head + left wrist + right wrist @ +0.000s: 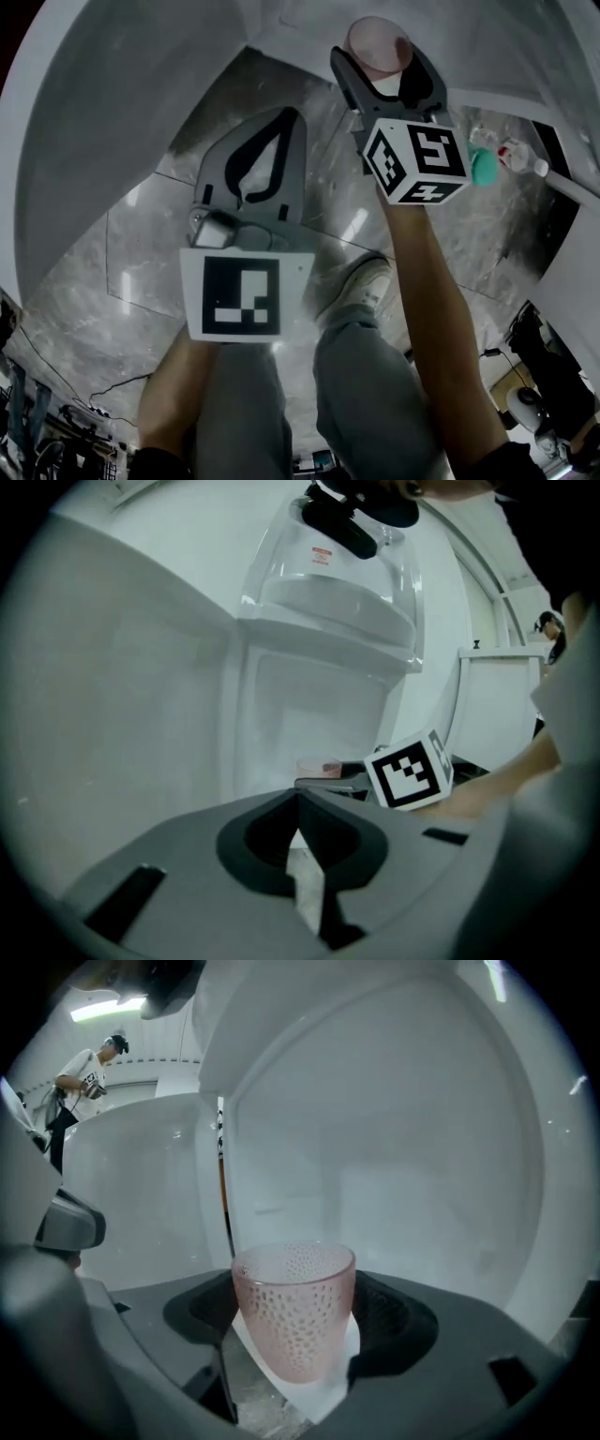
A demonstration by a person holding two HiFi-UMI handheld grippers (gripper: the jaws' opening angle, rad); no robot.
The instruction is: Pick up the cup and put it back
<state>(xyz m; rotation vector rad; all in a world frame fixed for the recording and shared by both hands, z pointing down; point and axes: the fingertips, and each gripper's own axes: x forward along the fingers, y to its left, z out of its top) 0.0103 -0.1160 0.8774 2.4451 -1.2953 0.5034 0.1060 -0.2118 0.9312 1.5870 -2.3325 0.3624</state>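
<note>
**Cup [293,1302] upright in right claw [382,67], left claw [298,808] idle**

My right claw is closed partway on the cup. Its two jaws press the pink, dimpled wall from left and right, low on the body, and the rim stands clear above them. Nothing else sits between them. The cup's long axis is upright, mouth up, and it lies straight ahead of this claw, at the far end of my reach.

My left claw is drawn together with its tips meeting and nothing in it. It hangs nearer to me and to the left, over the marble floor [141,281], well apart from the cup. The right claw is plainly the one on the job.

I judge the coming move to be the setting down, and that turns on what lies under the base. The right gripper view shows a white wedge [319,1399] just below the cup, with marble to its left and a white wall [422,1147] behind. I cannot tell whether the base touches anything.

The head view shows the cup from above, far from me, but the jaws hide its base. The left gripper view gives a side look: the small cup sits level in the jaws before a white cabinet [309,705], which has a clear container [337,583] on top. Only the right gripper view shows a person [84,1077] far off at the left.
</note>
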